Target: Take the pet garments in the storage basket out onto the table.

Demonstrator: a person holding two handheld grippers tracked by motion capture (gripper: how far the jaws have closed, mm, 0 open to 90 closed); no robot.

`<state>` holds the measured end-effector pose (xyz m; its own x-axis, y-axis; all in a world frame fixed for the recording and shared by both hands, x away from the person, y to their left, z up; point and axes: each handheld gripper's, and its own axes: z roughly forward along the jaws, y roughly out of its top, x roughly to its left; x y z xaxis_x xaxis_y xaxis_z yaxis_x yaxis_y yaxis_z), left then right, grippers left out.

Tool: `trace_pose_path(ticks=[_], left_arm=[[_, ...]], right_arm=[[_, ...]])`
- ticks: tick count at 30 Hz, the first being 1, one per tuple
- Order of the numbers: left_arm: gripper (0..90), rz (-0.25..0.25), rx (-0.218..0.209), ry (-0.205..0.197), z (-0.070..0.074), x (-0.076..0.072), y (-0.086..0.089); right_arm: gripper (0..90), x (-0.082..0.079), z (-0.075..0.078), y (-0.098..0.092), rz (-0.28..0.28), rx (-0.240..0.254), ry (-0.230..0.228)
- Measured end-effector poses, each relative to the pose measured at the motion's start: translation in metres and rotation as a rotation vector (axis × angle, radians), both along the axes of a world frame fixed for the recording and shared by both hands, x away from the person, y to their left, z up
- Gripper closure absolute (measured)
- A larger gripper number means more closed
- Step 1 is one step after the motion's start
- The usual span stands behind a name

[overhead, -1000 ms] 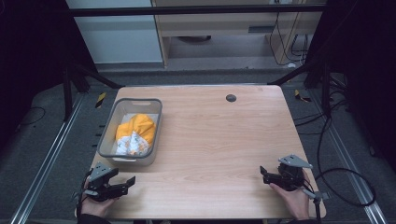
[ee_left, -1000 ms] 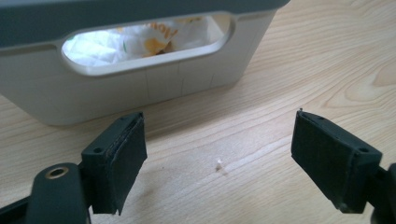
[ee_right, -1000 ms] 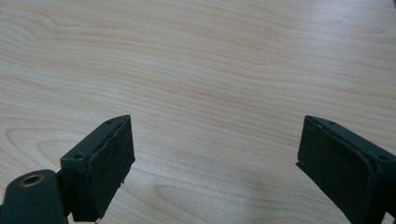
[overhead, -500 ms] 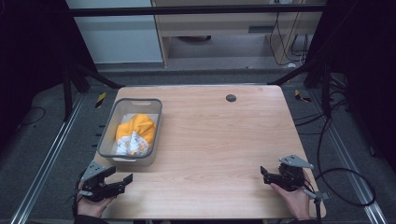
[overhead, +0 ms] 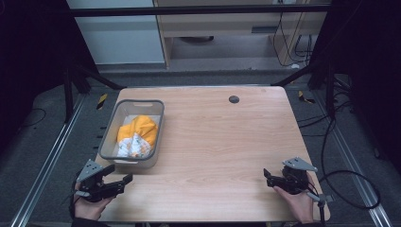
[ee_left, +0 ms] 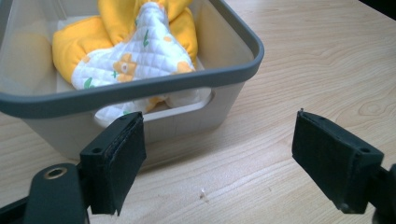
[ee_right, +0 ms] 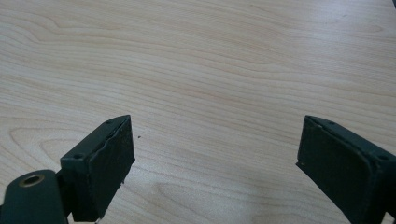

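Grey bin runs lengthwise away, perhaps slightly angled; left gripper and right gripper gape wide.

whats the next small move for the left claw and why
Probably ease the left claw forward and up over the grey bin's near rim toward the yellow quilted cloth. Its jaws stand open and empty just short of the bin, and the cloth is the one loose thing there.

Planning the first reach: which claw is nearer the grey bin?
Left. The left claw sits open just short of the grey bin; the right claw is across the table.
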<state>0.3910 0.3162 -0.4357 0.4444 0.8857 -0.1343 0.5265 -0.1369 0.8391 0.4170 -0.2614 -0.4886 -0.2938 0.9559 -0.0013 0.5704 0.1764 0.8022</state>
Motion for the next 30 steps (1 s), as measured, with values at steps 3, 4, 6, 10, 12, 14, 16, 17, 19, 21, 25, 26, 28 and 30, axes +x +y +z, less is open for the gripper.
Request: trace_pose_path(ticks=[3, 4, 6, 10, 12, 14, 16, 17, 19, 21, 25, 26, 28, 30], left_arm=[[16.5, 0.000, 0.004, 0.001, 0.002, 0.001, -0.002], [16.5, -0.002, 0.007, 0.002, 0.003, 0.001, -0.003], [16.5, 0.001, 0.003, 0.000, 0.004, 0.001, -0.003], [16.4, 0.010, -0.007, -0.006, 0.011, 0.003, 0.000], [16.4, 0.013, -0.011, -0.008, 0.015, 0.005, 0.002], [16.4, 0.014, -0.011, -0.012, 0.017, 0.005, 0.002], [16.4, 0.019, -0.011, -0.016, 0.020, 0.007, 0.004], [16.4, 0.024, -0.012, -0.020, 0.023, 0.009, 0.006], [16.4, 0.025, -0.011, -0.027, 0.027, 0.011, 0.006], [16.4, 0.023, -0.010, -0.028, 0.029, 0.012, 0.006], [16.3, 0.016, -0.008, -0.035, 0.034, 0.017, 0.004], [16.2, 0.017, -0.009, -0.038, 0.036, 0.019, 0.003], [16.2, 0.015, -0.008, -0.039, 0.038, 0.022, 0.003], [16.2, 0.015, -0.009, -0.038, 0.039, 0.024, 0.002]], right_arm=[[10.7, -0.001, 0.000, 0.002, 0.003, 0.002, 0.002], [10.7, -0.002, 0.000, 0.002, 0.004, -0.001, -0.002], [10.7, -0.002, 0.000, 0.002, 0.003, 0.000, -0.005], [10.7, -0.003, 0.000, 0.002, 0.000, -0.003, -0.009], [10.7, -0.003, 0.000, 0.002, -0.003, -0.002, -0.011], [10.7, -0.003, -0.001, 0.002, -0.001, -0.007, -0.010], [10.7, -0.003, -0.001, 0.002, 0.000, -0.008, -0.009], [10.7, -0.003, -0.001, 0.002, 0.000, -0.009, -0.009], [10.7, -0.003, -0.001, 0.002, 0.001, -0.011, -0.010], [10.7, -0.003, -0.001, 0.001, -0.002, -0.013, -0.010], [10.7, -0.003, -0.002, 0.000, -0.006, -0.015, -0.010], [10.6, -0.003, -0.002, 0.000, -0.008, -0.017, -0.009], [10.7, -0.003, -0.002, 0.000, -0.009, -0.019, -0.011], [10.6, -0.003, -0.002, 0.000, -0.011, -0.019, -0.012]])
